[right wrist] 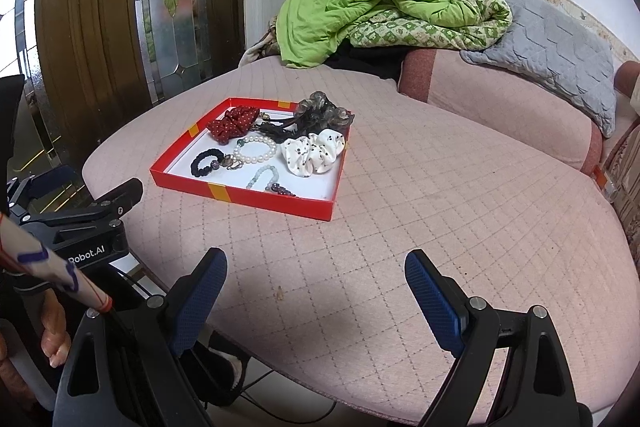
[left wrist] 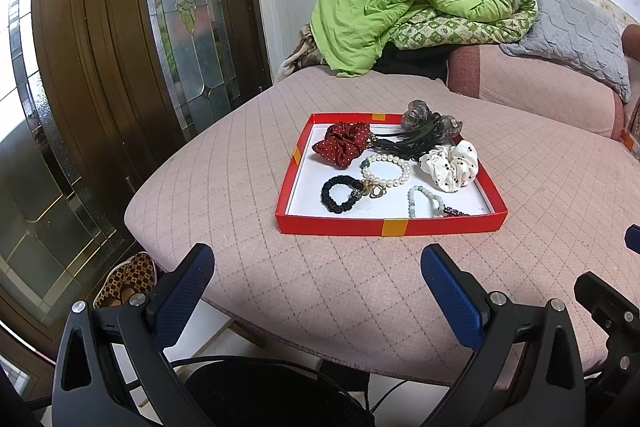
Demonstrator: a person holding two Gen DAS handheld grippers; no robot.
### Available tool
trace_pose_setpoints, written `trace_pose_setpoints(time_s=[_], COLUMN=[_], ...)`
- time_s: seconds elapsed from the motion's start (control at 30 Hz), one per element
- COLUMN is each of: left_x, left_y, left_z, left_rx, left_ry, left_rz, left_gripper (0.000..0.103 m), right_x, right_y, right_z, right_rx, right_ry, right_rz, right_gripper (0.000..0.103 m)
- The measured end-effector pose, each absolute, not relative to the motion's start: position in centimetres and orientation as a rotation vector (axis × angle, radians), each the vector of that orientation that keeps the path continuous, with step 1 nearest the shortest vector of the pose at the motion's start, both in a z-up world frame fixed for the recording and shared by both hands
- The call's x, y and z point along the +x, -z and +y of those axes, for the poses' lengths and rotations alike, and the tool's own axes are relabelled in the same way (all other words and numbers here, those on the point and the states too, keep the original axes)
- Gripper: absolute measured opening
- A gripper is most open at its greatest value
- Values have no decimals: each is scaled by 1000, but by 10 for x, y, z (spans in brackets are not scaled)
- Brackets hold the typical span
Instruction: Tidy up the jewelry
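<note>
A shallow red tray (left wrist: 340,223) (right wrist: 256,202) rests on a pink quilted cushion. Inside it lie a red dotted scrunchie (left wrist: 344,143) (right wrist: 232,125), a white dotted scrunchie (left wrist: 451,165) (right wrist: 314,151), a black hair tie (left wrist: 339,194) (right wrist: 205,163), a pearl bracelet (left wrist: 387,169) (right wrist: 256,149), a pale green bead bracelet (left wrist: 426,201) (right wrist: 262,177) and a dark tasselled hair piece (left wrist: 424,127) (right wrist: 316,117). My left gripper (left wrist: 316,267) is open, well short of the tray's near wall. My right gripper (right wrist: 316,273) is also open, over bare cushion, with the tray ahead to its left.
A green quilt (left wrist: 400,11) (right wrist: 360,3) and a grey pillow (left wrist: 576,35) (right wrist: 552,39) are piled at the back. A wooden glass-paned door (left wrist: 120,47) stands on the left. Patterned slippers (left wrist: 128,279) lie on the floor beside the cushion edge. A hand (right wrist: 54,331) holds the left gripper's body.
</note>
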State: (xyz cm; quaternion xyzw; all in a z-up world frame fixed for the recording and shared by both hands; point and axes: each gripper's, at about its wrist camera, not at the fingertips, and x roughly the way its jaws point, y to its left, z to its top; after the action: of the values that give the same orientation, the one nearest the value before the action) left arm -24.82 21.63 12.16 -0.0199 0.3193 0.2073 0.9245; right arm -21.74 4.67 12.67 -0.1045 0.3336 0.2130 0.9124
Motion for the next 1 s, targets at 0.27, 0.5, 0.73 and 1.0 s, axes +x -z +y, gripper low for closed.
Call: trace_pose_setpoints(time_s=[0.27, 0.5, 0.73, 1.0], left_x=[-249, -249, -248, -248], left_y=[-122, -121, -122, -121], left_z=[217, 218, 217, 219], left_rx=[-38, -29, -32, -35], left_ry=[-425, -429, -428, -434], left_rz=[659, 664, 665, 672], left_gripper=[103, 103, 103, 103], right_x=[-216, -216, -216, -216], right_y=[-127, -126, -125, -125], right_z=[47, 46, 46, 46], right_rx=[-222, -226, -235, -236], right_ry=[-429, -424, -425, -426], right_rz=[686, 687, 690, 689], right_gripper=[93, 93, 93, 93])
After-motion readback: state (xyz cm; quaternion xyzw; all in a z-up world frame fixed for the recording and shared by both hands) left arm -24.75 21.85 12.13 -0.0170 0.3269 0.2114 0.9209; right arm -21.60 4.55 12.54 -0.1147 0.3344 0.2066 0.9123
